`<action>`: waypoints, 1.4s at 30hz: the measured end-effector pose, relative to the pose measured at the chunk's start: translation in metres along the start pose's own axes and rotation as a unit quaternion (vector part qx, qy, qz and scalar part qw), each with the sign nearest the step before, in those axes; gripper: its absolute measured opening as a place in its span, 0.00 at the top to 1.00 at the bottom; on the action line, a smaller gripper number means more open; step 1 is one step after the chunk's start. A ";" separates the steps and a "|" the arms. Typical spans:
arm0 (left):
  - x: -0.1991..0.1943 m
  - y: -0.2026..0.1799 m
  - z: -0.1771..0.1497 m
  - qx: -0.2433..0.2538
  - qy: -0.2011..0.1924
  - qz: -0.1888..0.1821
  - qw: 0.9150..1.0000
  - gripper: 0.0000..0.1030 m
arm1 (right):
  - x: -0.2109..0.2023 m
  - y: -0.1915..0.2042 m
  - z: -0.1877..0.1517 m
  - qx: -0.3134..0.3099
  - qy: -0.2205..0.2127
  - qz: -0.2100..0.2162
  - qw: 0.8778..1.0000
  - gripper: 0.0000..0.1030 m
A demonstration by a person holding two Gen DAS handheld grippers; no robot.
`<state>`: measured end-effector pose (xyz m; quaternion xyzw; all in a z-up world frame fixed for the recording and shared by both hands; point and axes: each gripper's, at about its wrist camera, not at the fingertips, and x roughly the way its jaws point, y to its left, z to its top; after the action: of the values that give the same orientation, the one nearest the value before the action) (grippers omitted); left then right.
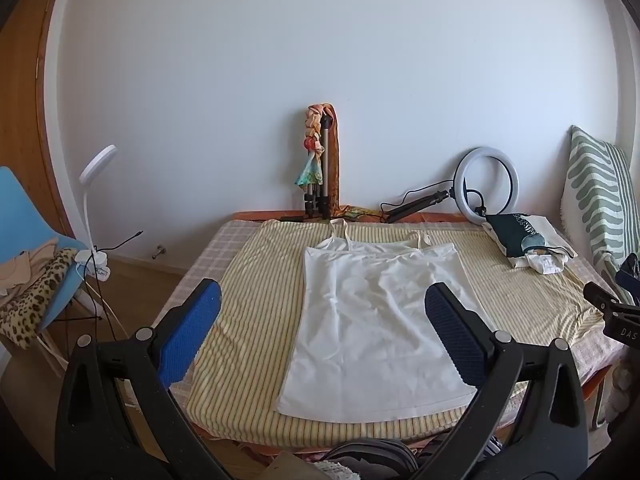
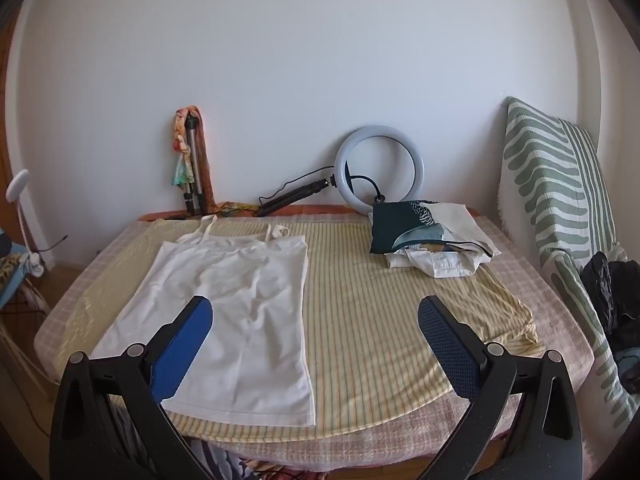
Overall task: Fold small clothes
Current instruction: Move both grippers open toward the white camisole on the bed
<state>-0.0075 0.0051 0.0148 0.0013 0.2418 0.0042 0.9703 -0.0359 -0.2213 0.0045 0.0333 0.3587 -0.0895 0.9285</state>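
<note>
Between the spread blue pads of the left gripper (image 1: 322,322), wide apart and holding nothing, lies the white camisole (image 1: 380,320), flat on the striped cloth (image 1: 256,300) with its straps toward the wall. The right gripper (image 2: 314,340) hangs equally agape and empty beside it. Thin, limp, light fabric, probably slippery on the cloth; pinch it at the hem corners or strap ends.

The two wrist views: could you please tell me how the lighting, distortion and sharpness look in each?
Left wrist view: soft daylight, strong fisheye bending the door frame, dark vignette corners; white camisole sharp and not overexposed. Right wrist view: same barrel distortion, faint light ripples on the striped cloth, ring light unlit, no motion blur.
</note>
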 end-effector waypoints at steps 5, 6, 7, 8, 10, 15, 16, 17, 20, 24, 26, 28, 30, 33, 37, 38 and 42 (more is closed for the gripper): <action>-0.001 0.000 0.000 0.000 0.000 -0.002 1.000 0.00 | 0.000 0.001 0.000 0.001 0.000 0.000 1.000 0.01; -0.001 0.000 0.001 0.000 -0.001 -0.003 1.000 0.00 | 0.000 0.001 0.000 0.001 0.000 0.001 1.000 0.01; -0.001 0.000 0.001 0.000 -0.001 -0.002 1.000 0.00 | 0.000 0.001 0.000 0.001 0.000 0.001 1.000 0.01; -0.001 0.000 0.001 -0.001 -0.001 -0.002 1.000 0.00 | 0.000 0.001 0.000 0.001 0.001 0.000 1.000 0.01; -0.001 0.000 0.002 0.000 0.000 -0.002 1.000 0.00 | 0.004 -0.004 -0.002 0.002 0.001 0.001 1.000 0.01; -0.001 0.000 0.001 -0.001 -0.001 -0.003 1.000 0.00 | 0.000 0.000 0.001 0.002 0.001 0.002 1.000 0.01; -0.002 -0.001 0.002 -0.001 -0.001 -0.003 1.000 0.00 | 0.001 0.000 0.000 0.001 0.000 0.001 1.000 0.01; -0.001 -0.001 0.000 0.000 -0.001 -0.003 1.000 0.00 | 0.001 0.001 0.000 0.001 0.000 0.001 1.000 0.01; -0.002 0.000 0.000 -0.001 -0.001 -0.003 1.000 0.00 | 0.001 0.001 0.000 0.001 0.000 0.001 1.000 0.01; -0.002 -0.001 -0.001 -0.001 -0.001 -0.002 1.000 0.00 | 0.001 0.004 0.001 0.000 0.001 0.001 1.000 0.01; -0.002 0.000 -0.001 -0.001 -0.001 -0.002 1.000 0.00 | 0.001 0.005 0.001 0.000 0.000 0.001 1.000 0.01; -0.001 -0.001 0.000 -0.001 0.000 -0.001 1.000 0.00 | 0.000 0.006 0.002 0.001 0.000 0.001 1.000 0.01; 0.001 -0.001 0.000 0.000 0.002 0.000 1.000 0.00 | 0.002 0.002 0.000 0.000 0.001 0.002 1.000 0.01; 0.006 0.002 -0.002 -0.003 0.006 0.000 1.000 0.00 | 0.004 0.004 0.000 -0.001 0.001 0.003 1.000 0.01; 0.012 0.004 -0.005 -0.004 0.009 0.001 1.000 0.00 | 0.011 0.007 0.000 -0.007 0.001 0.004 1.000 0.01; 0.014 0.005 -0.006 -0.005 0.010 0.002 1.000 0.00 | 0.011 0.007 0.000 -0.009 0.000 0.004 1.000 0.01; 0.019 0.008 -0.009 -0.007 0.012 0.003 1.000 0.00 | 0.016 0.012 0.003 -0.026 -0.006 0.002 1.000 0.01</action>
<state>0.0048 0.0134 -0.0021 -0.0048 0.2533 0.0090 0.9673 -0.0204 -0.2118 -0.0043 0.0091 0.3554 -0.0788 0.9314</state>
